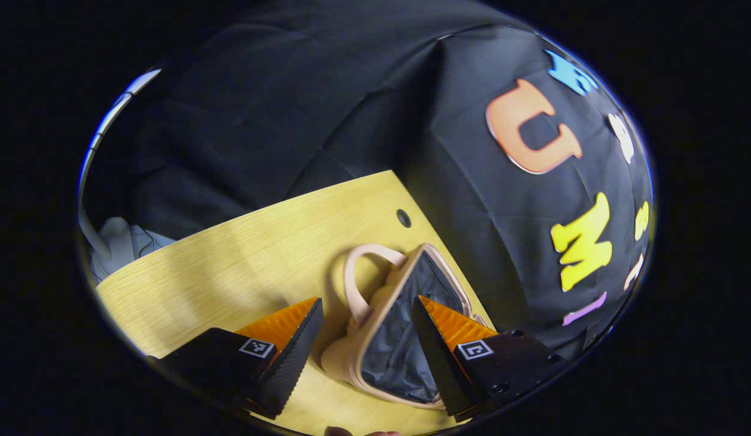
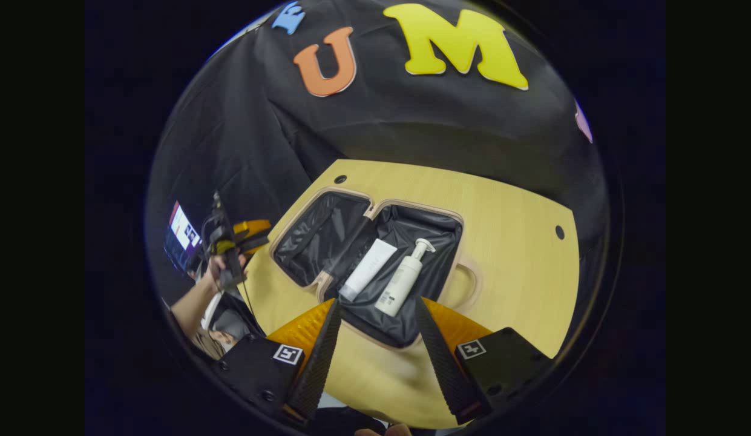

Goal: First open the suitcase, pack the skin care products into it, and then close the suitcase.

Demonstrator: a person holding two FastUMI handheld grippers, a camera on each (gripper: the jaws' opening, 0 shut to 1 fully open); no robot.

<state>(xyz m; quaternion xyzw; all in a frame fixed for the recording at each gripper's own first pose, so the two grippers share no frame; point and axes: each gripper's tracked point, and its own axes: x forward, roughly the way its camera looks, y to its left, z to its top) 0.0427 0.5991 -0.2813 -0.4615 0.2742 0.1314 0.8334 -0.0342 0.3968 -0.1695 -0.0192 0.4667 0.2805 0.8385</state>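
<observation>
Both views angled down over the table (image 2: pixel 520 254), sharing the open suitcase (image 2: pixel 375 254)

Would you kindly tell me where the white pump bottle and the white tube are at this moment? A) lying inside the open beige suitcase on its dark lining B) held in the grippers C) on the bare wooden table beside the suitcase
A: in the right gripper view, the white pump bottle and the white tube lie side by side on the dark lining of the open beige suitcase, while the right gripper is open and empty.

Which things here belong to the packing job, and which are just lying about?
Job:
- suitcase, lying open on the table
- tube, inside it
- pump bottle, inside it beside the tube
- left tool and right tool, both open and empty

Lying about:
- table
- lit screen beyond the table's edge
</observation>
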